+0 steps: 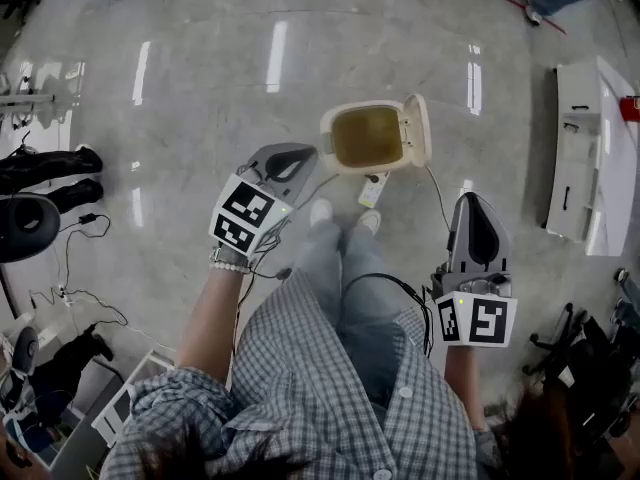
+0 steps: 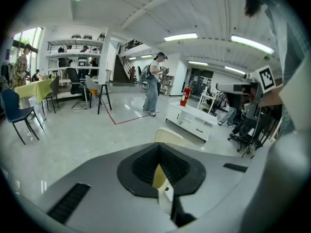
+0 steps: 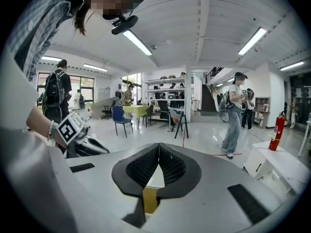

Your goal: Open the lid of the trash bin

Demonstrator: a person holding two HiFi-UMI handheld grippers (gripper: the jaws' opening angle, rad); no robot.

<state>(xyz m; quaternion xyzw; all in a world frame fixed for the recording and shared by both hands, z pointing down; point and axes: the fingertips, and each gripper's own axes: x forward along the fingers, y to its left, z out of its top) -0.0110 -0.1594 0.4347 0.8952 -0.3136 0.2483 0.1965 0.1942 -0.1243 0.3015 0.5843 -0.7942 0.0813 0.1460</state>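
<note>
The cream trash bin (image 1: 364,136) stands on the floor just ahead of the person's feet. Its lid (image 1: 417,128) is swung up and over to the right, so the yellowish inside shows. A small white pedal (image 1: 372,190) sticks out at its near side. My left gripper (image 1: 303,154) hovers just left of the bin with its jaws shut and nothing between them. In the left gripper view the cream lid (image 2: 169,136) peeks over the gripper (image 2: 158,147). My right gripper (image 1: 471,201) hangs right of the bin, also shut and empty (image 3: 158,146).
A white low cabinet (image 1: 582,158) lies at the right. Black cables (image 1: 75,233) and dark gear (image 1: 45,168) crowd the left side, and black equipment (image 1: 590,368) sits at lower right. Another person (image 2: 153,84) stands further off by a fire extinguisher (image 2: 184,95).
</note>
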